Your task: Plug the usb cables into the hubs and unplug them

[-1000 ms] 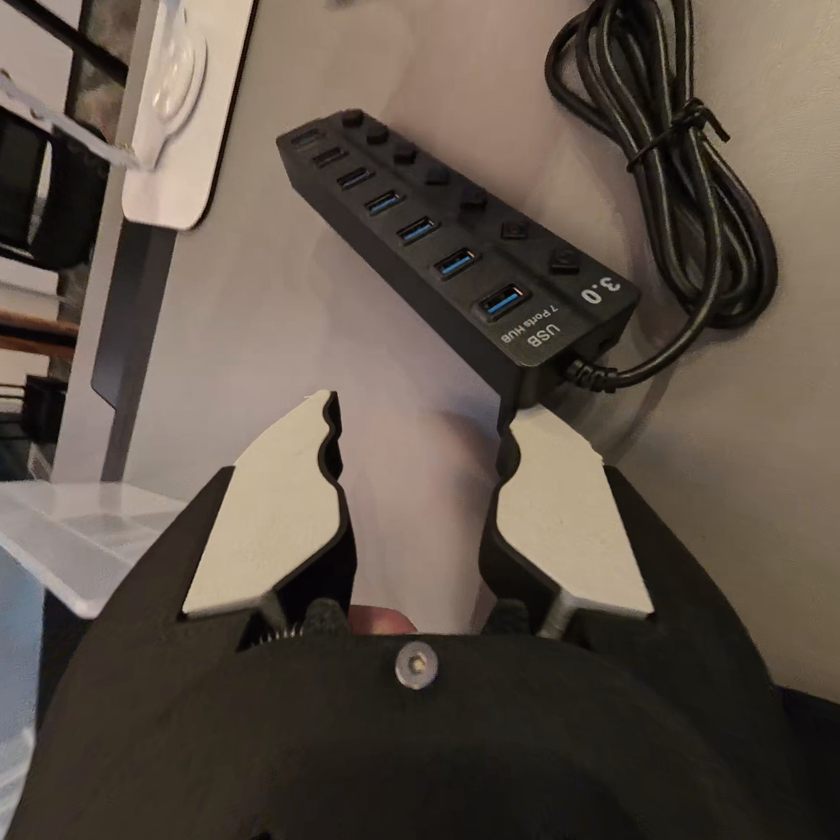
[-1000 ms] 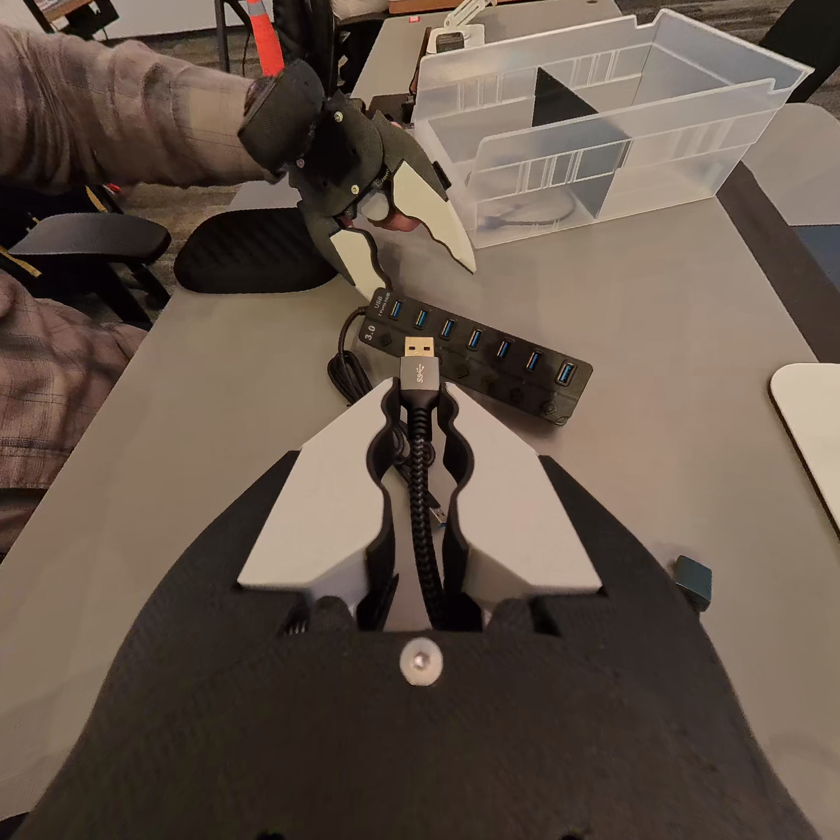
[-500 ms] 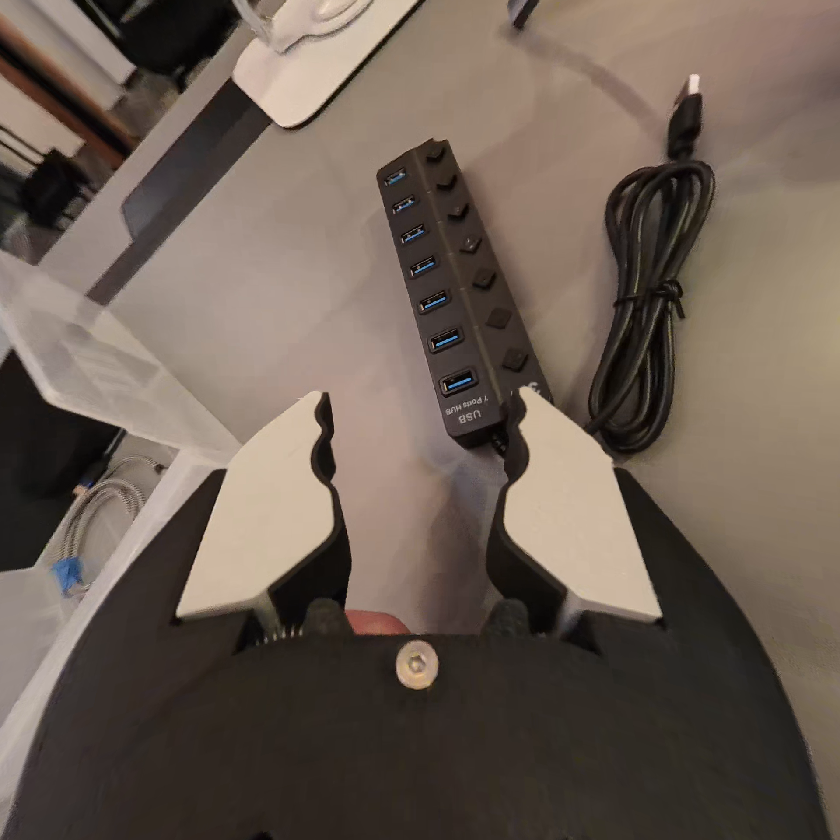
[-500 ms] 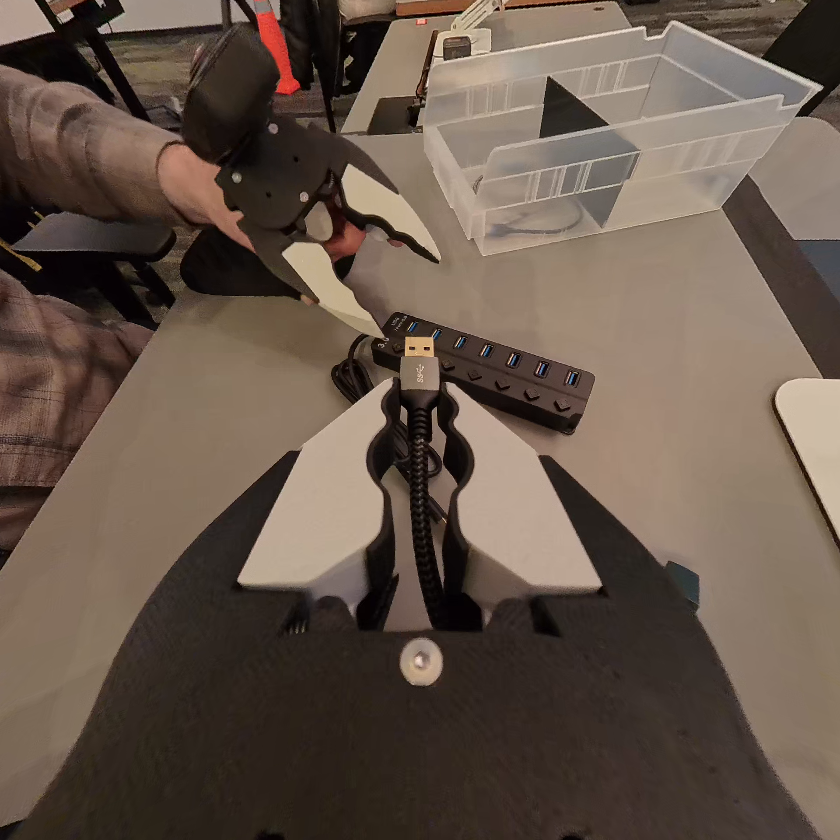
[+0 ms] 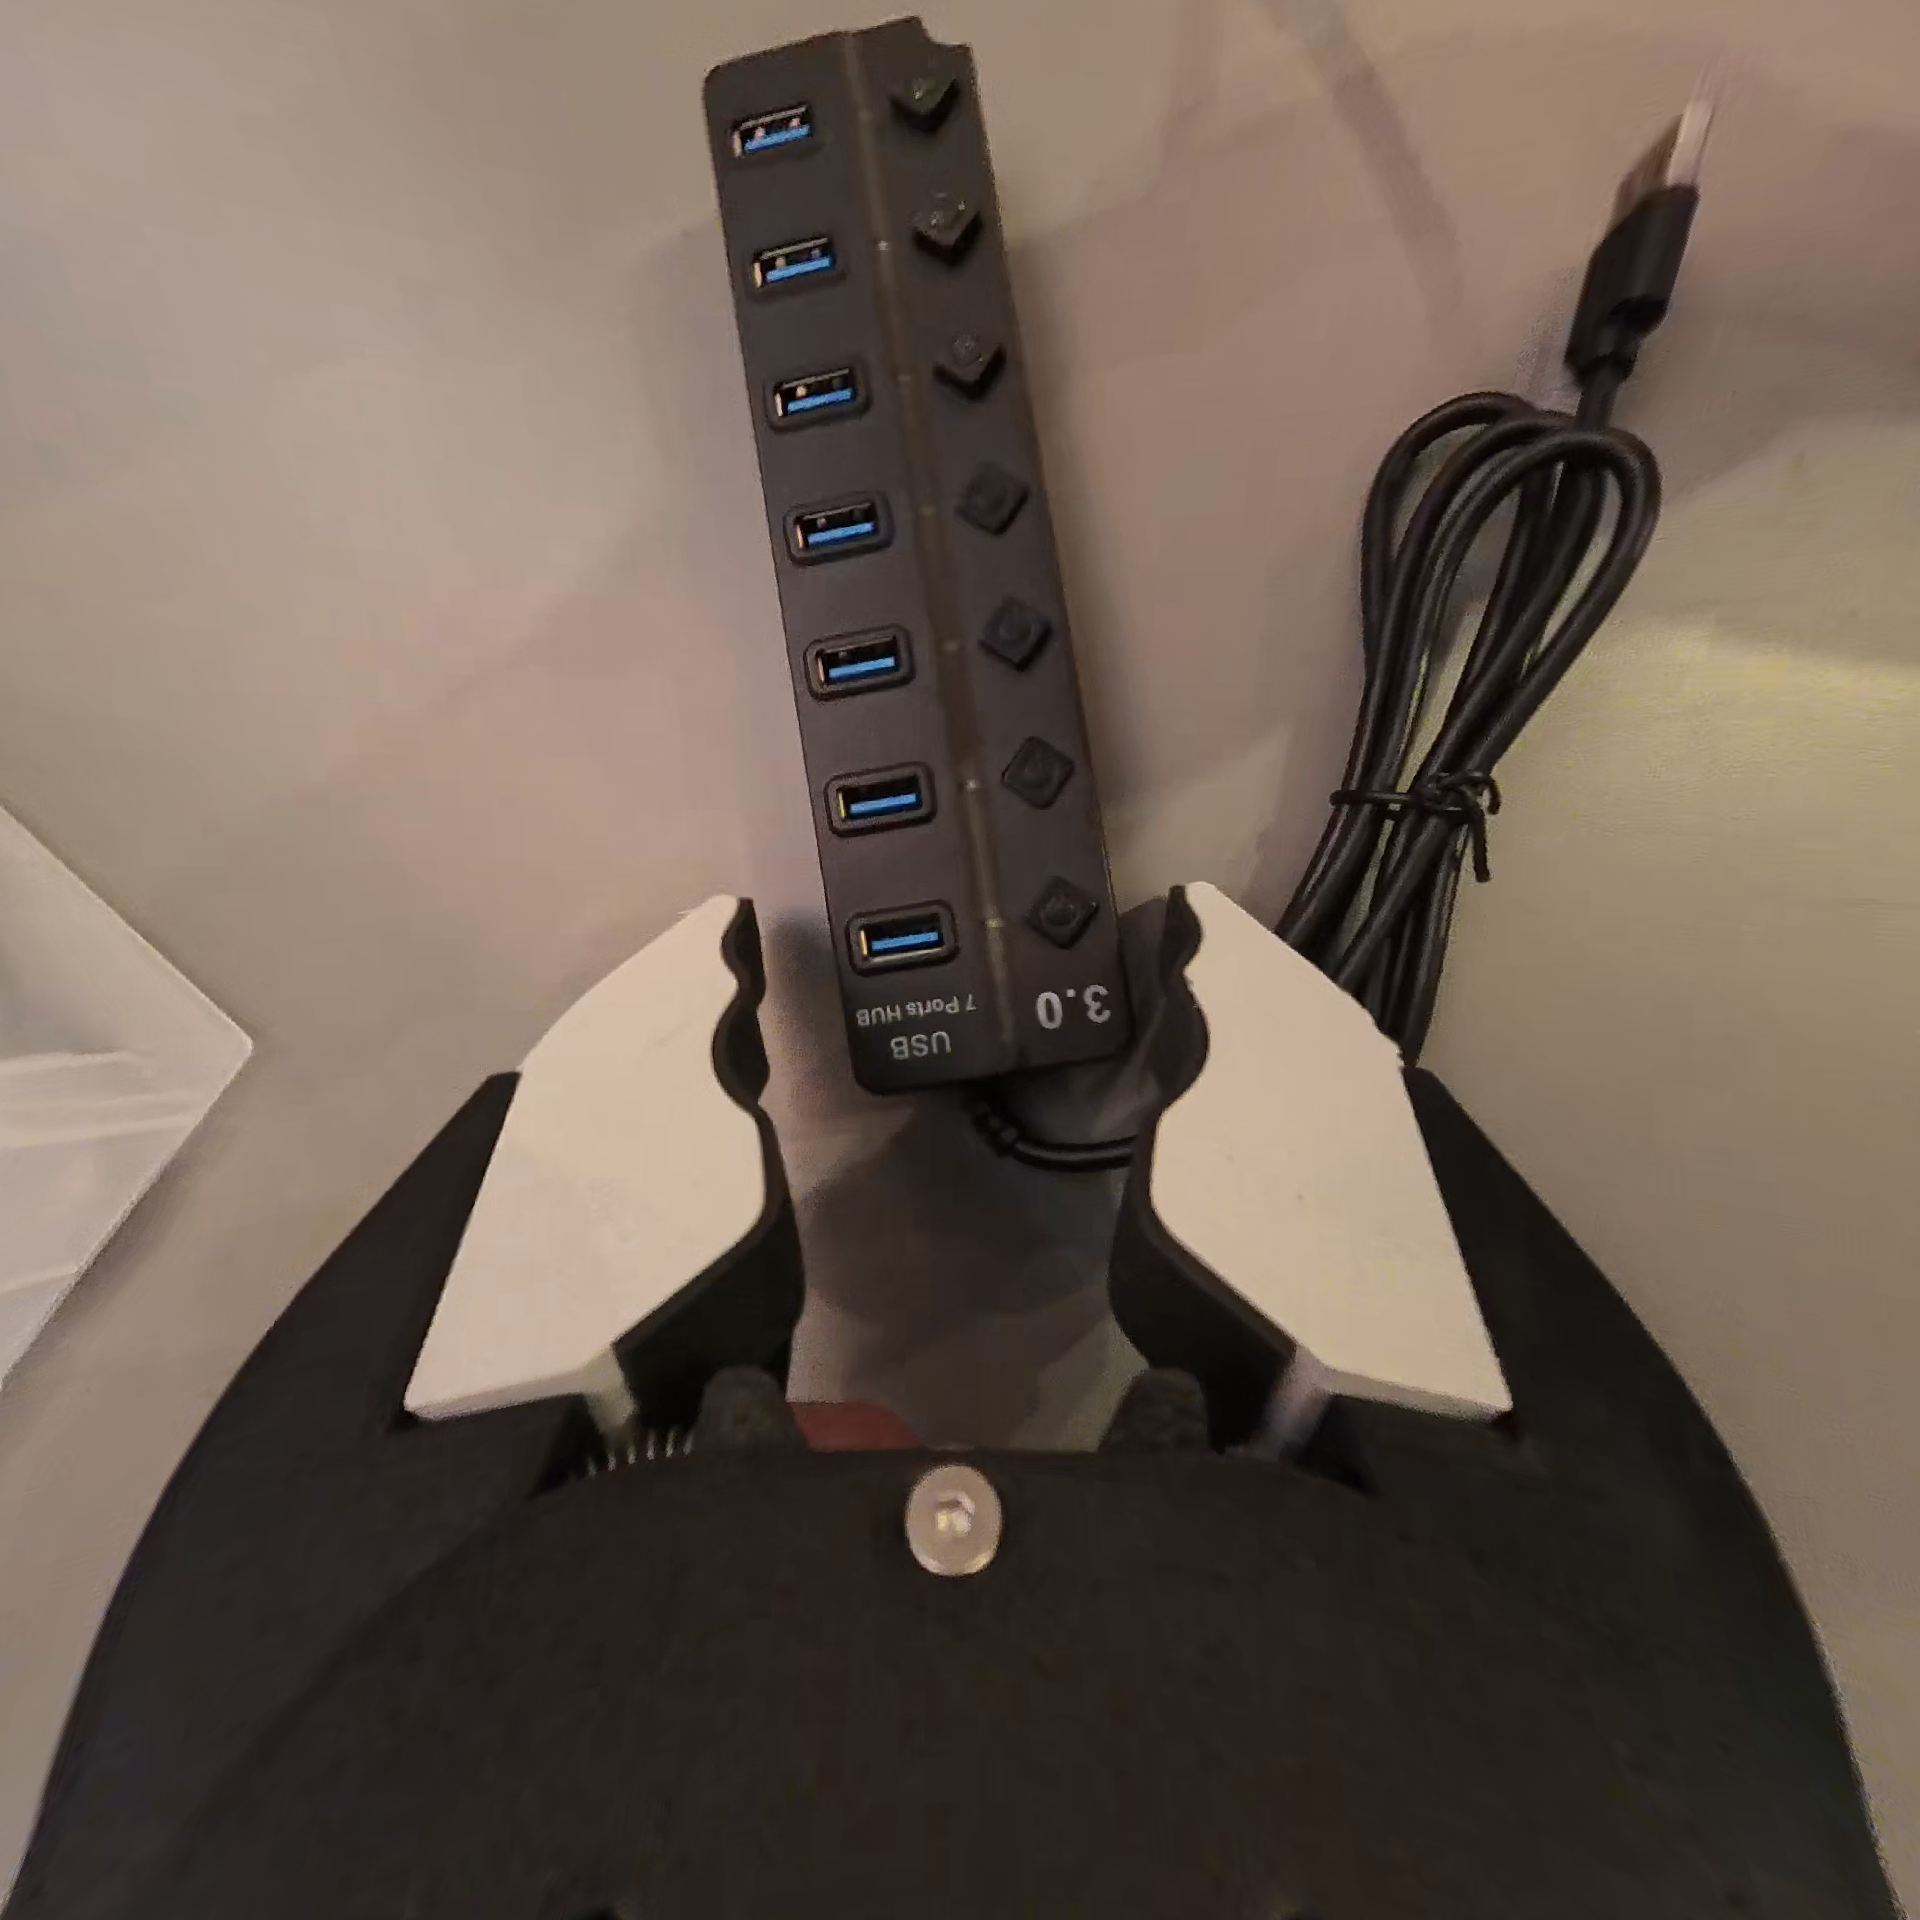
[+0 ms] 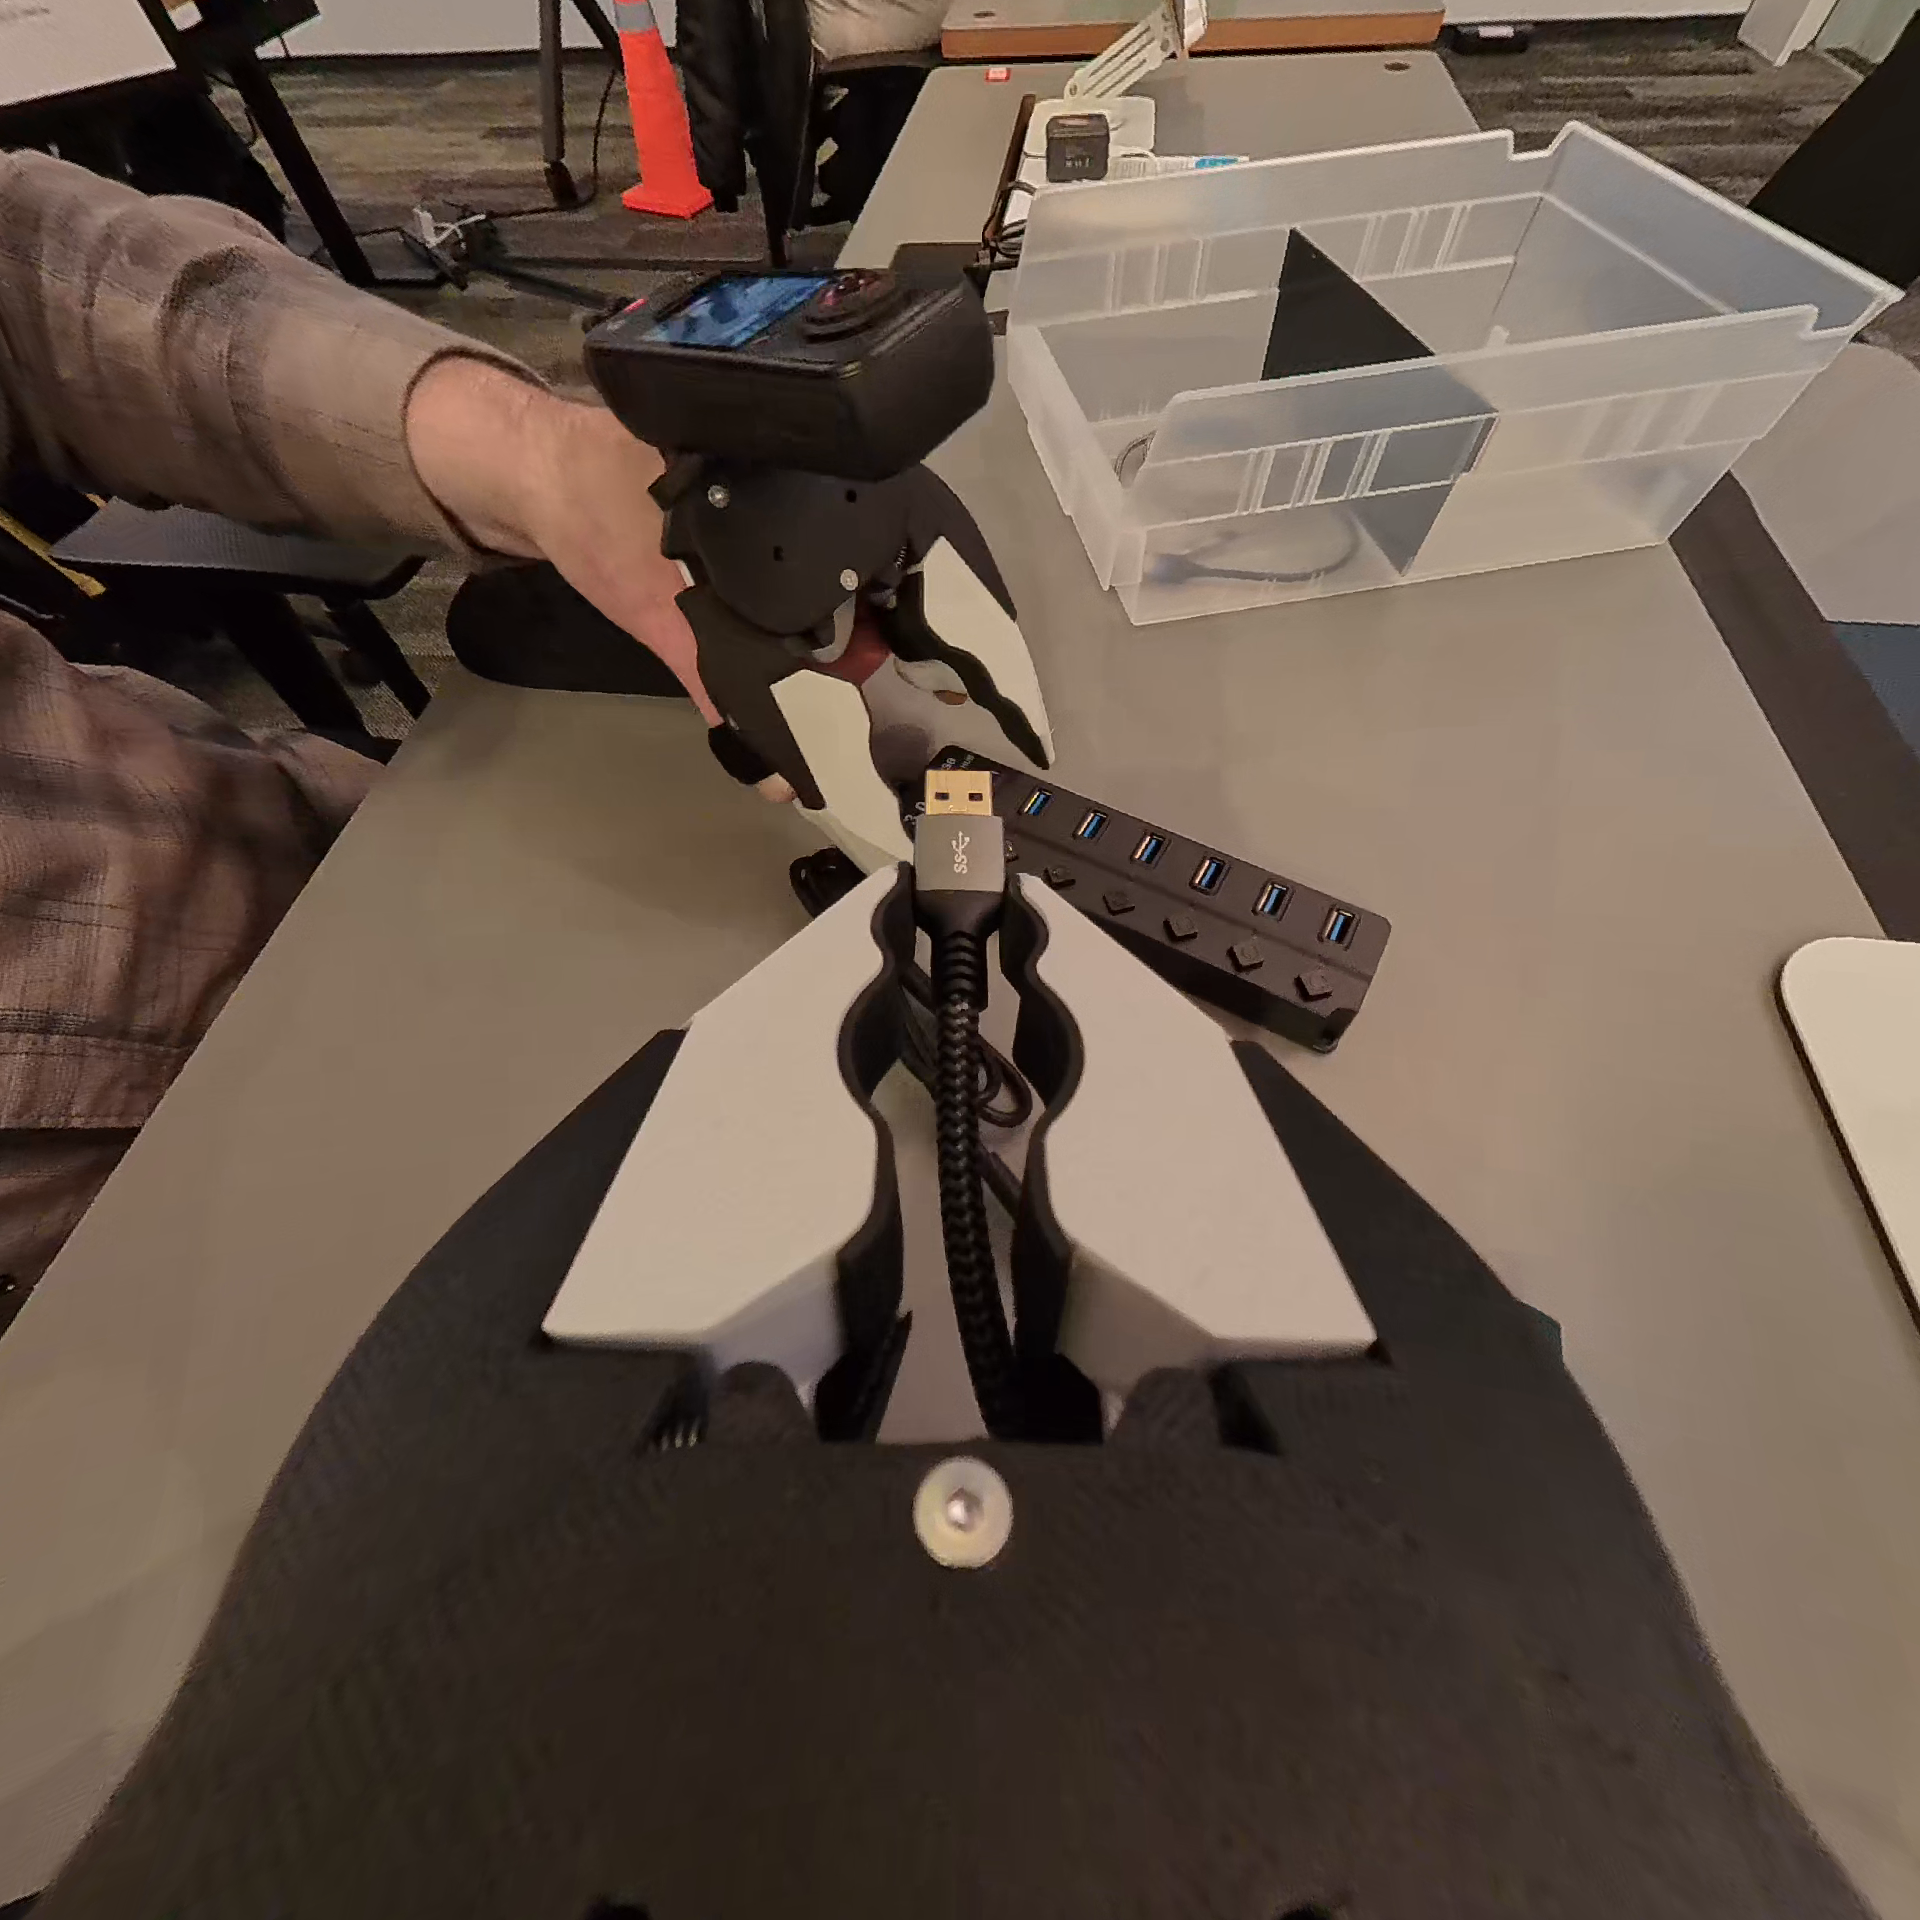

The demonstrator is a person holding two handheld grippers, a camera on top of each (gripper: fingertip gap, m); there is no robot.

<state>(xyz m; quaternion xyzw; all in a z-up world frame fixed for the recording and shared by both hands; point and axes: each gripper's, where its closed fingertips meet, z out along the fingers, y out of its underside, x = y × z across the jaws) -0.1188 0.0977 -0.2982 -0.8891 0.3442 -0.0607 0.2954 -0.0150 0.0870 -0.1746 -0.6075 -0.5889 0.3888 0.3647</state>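
- Left hand-held gripper (image 5: 961,940): fingers spread wide, nothing gripped; the near end of the hub sits between the fingertips, without clear contact on either side. In the right wrist view it (image 6: 925,769) hangs over the hub's left end, held by a person's hand (image 6: 582,520).
- USB hub (image 5: 904,540): black, long bar with seven blue ports in a row and a row of buttons beside them; lies flat on the grey bench (image 5: 364,520); all ports visible are unoccupied.
- Hub lead (image 5: 1455,727): black, coiled and tied, lying just right of the hub, plug end pointing far.
- Right hand-held gripper (image 6: 958,894): closed on a braided USB cable (image 6: 961,1039), whose grey plug (image 6: 958,831) sticks out past the fingertips, above the hub's left end and apart from the ports.
- Clear plastic bin (image 6: 1455,395): far right on the bench, well apart from the hub.
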